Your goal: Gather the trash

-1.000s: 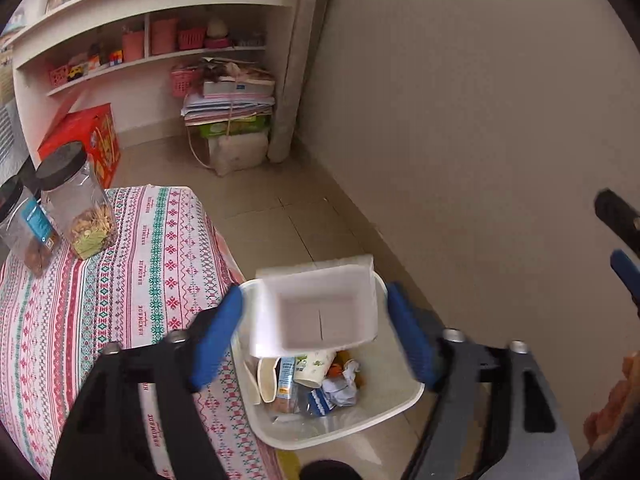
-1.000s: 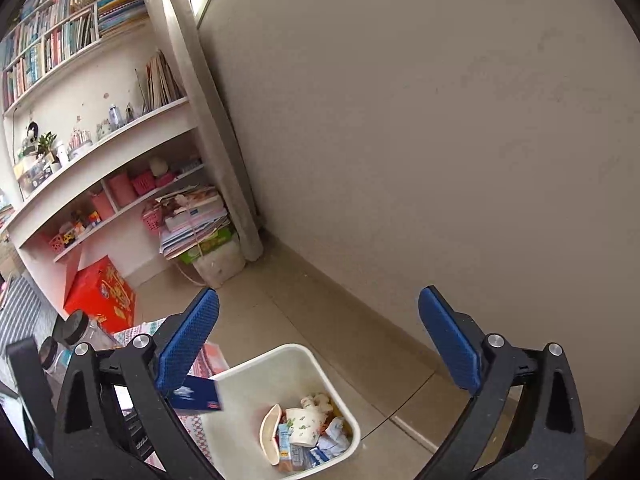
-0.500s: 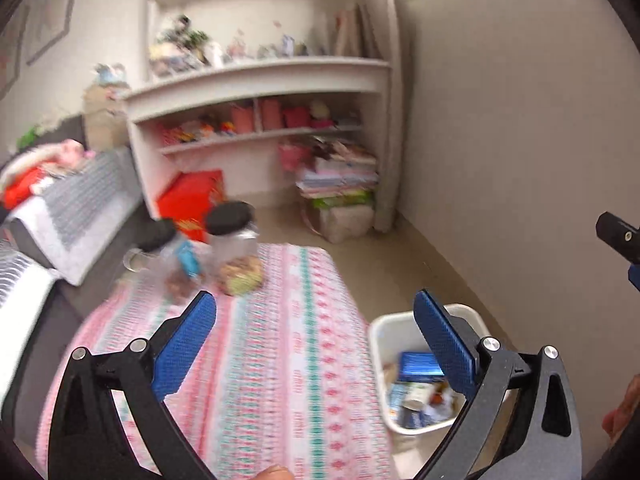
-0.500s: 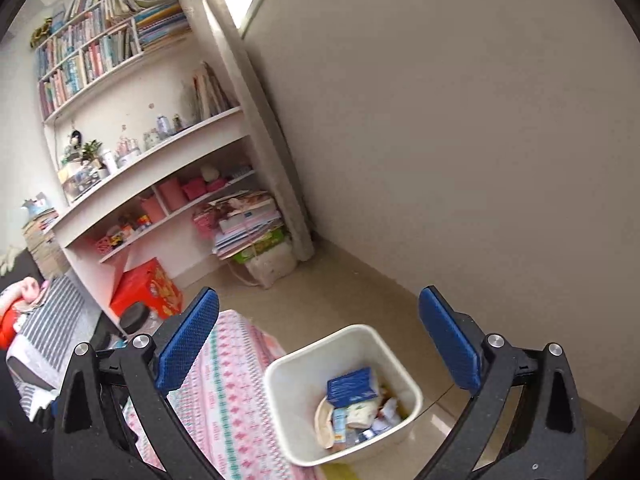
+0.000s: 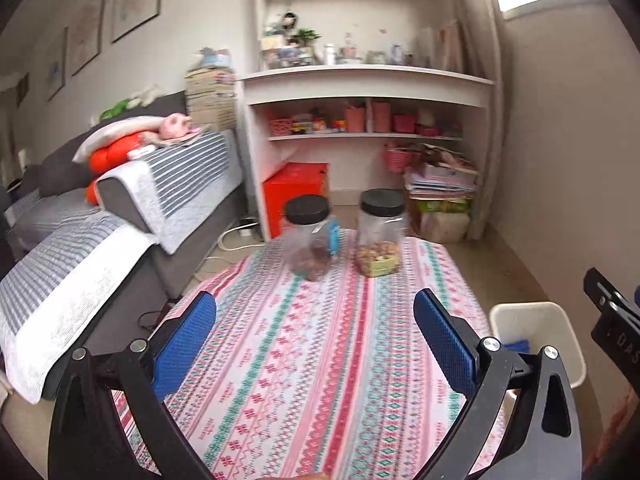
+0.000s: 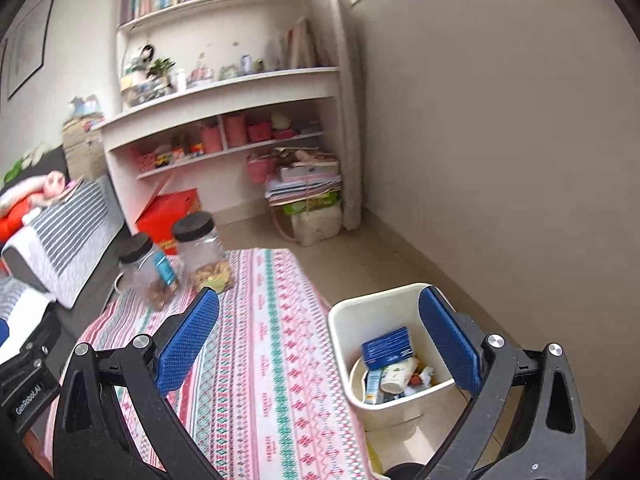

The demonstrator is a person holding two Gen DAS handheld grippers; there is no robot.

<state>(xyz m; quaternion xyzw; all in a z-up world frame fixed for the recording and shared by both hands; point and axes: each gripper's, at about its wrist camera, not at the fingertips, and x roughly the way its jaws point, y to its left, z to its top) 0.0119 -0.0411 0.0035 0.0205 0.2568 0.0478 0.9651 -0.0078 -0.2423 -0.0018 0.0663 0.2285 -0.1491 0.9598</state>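
Observation:
A white trash bin (image 6: 340, 320) stands on the floor right of the table; it also shows in the left wrist view (image 5: 568, 344). In it lie a blue box (image 6: 387, 347), a paper cup (image 6: 398, 372) and other scraps. My left gripper (image 5: 316, 340) is open and empty above the patterned tablecloth (image 5: 320, 360). My right gripper (image 6: 318, 344) is open and empty, its right finger over the bin, its left over the tablecloth (image 6: 260, 360).
Two black-lidded clear jars (image 5: 310, 238) (image 5: 379, 232) stand at the table's far end. A grey sofa (image 5: 80, 240) lies to the left. White shelves (image 5: 368, 120), a red box (image 5: 296, 192) and a stack of papers (image 5: 440, 184) are behind. A beige wall (image 6: 500, 140) is right.
My left gripper let go of the white foam container and swung left from over the bin to over the table. A blue box landed in the bin. Both views tilted up and left.

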